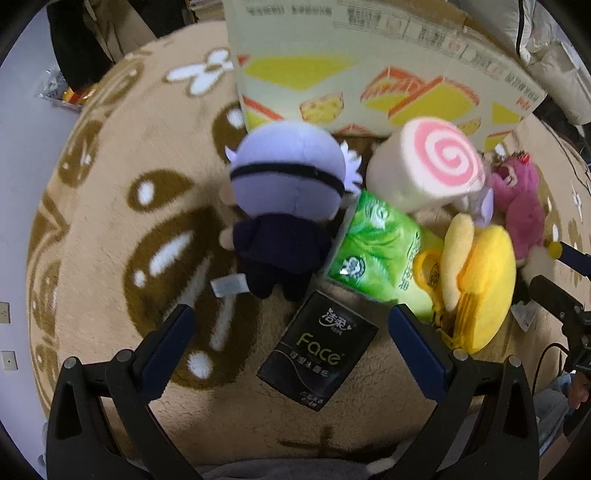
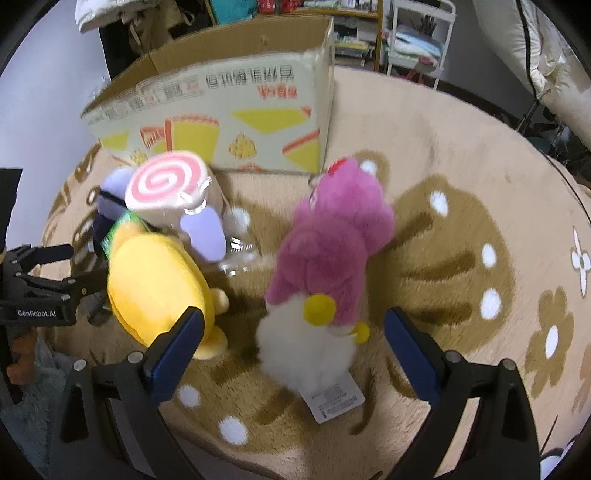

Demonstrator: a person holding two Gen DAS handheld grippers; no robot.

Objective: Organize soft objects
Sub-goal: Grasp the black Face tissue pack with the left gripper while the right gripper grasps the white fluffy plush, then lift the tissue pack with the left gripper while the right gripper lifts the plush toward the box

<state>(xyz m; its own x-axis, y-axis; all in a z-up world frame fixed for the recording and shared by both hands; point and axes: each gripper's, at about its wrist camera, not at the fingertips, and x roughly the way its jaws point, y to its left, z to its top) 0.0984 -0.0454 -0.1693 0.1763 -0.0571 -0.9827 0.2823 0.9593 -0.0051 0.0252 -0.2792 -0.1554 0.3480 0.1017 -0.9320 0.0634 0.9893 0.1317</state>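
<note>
Soft things lie on a beige rug (image 1: pixel 92 236) in front of a cardboard box (image 1: pixel 369 74). In the left wrist view: a white-haired doll in dark clothes (image 1: pixel 284 199), a swirl-roll plush (image 1: pixel 424 162), a green tissue pack (image 1: pixel 384 247), a black tissue pack (image 1: pixel 319 354), a yellow plush (image 1: pixel 480 284), a pink bear (image 1: pixel 521 206). My left gripper (image 1: pixel 291 321) is open above the black pack. In the right wrist view my right gripper (image 2: pixel 293 325) is open around the white tail end of the pink bear (image 2: pixel 332 240), not touching. The yellow plush (image 2: pixel 155 284) lies to its left.
The box (image 2: pixel 229 107) stands open at the back of the rug. A clear plastic wrapper (image 2: pixel 236 254) lies between the plush toys. Shelves (image 2: pixel 402 33) and a white bag (image 2: pixel 546 55) stand behind. The left gripper's body (image 2: pixel 37 288) shows at the left edge.
</note>
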